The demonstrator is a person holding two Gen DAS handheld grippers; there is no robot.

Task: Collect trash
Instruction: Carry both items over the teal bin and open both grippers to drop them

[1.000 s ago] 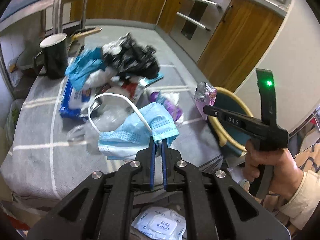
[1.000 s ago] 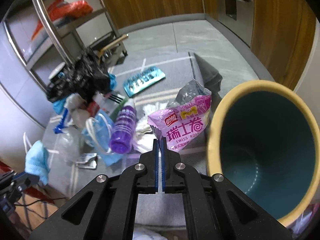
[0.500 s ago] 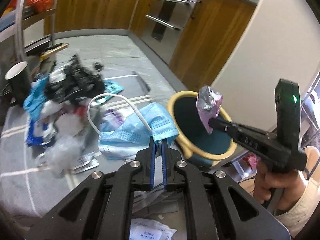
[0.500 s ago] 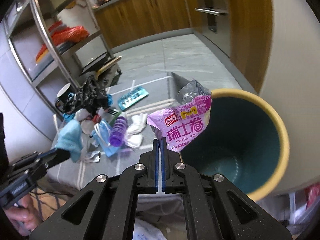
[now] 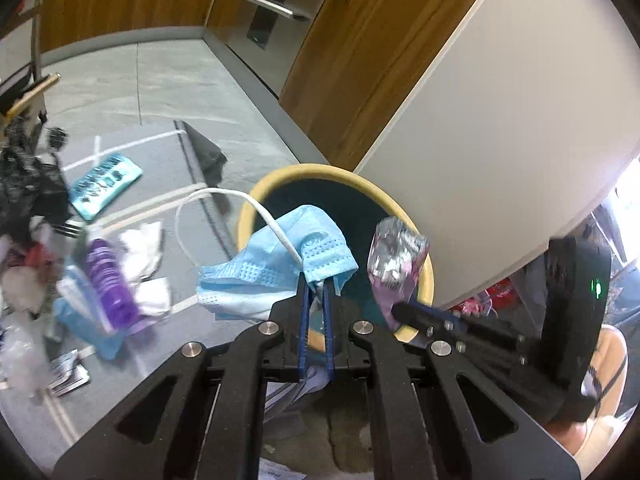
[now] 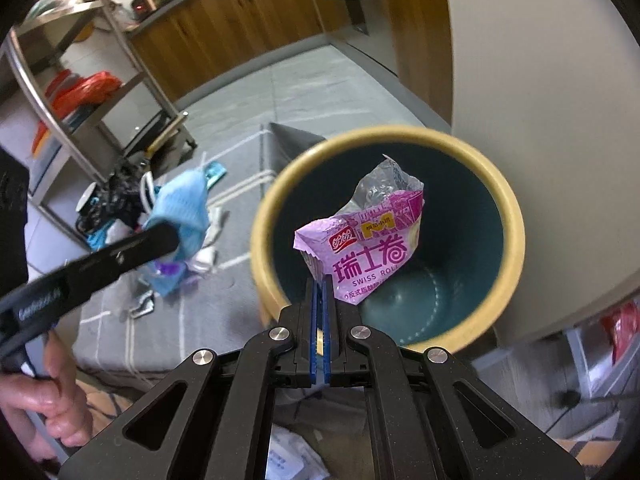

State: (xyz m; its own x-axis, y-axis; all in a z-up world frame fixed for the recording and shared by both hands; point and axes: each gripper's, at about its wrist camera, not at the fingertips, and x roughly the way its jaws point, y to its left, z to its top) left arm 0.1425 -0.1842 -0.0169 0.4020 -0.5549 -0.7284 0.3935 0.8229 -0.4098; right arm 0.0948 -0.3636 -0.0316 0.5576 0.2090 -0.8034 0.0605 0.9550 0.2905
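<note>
A round bin with a yellow rim (image 6: 516, 236) and a dark teal inside stands beside a white wall. My right gripper (image 6: 319, 280) is shut on a purple Swiss roll wrapper (image 6: 368, 248), which hangs over the bin's mouth. My left gripper (image 5: 316, 280) is shut on a blue face mask (image 5: 276, 276) with a white ear loop, held at the bin's near left rim (image 5: 244, 224). In the left wrist view the right gripper (image 5: 394, 312) and the wrapper (image 5: 394, 268) show over the rim. In the right wrist view the left gripper (image 6: 172, 236) carries the mask (image 6: 182, 204) left of the bin.
A grey mat (image 5: 152, 160) bears more litter: a purple bottle (image 5: 110, 276), white tissues (image 5: 144, 252), a teal blister pack (image 5: 105, 184) and a black bag (image 5: 24, 184). A metal rack (image 6: 72, 92) stands behind, wooden cabinets (image 6: 248, 20) beyond. A person's hand (image 6: 44, 404) grips the left handle.
Both grippers have swung from the litter pile toward the bin. The wrapper now hangs over the bin's opening and the mask has reached the rim. Both grips stay the same.
</note>
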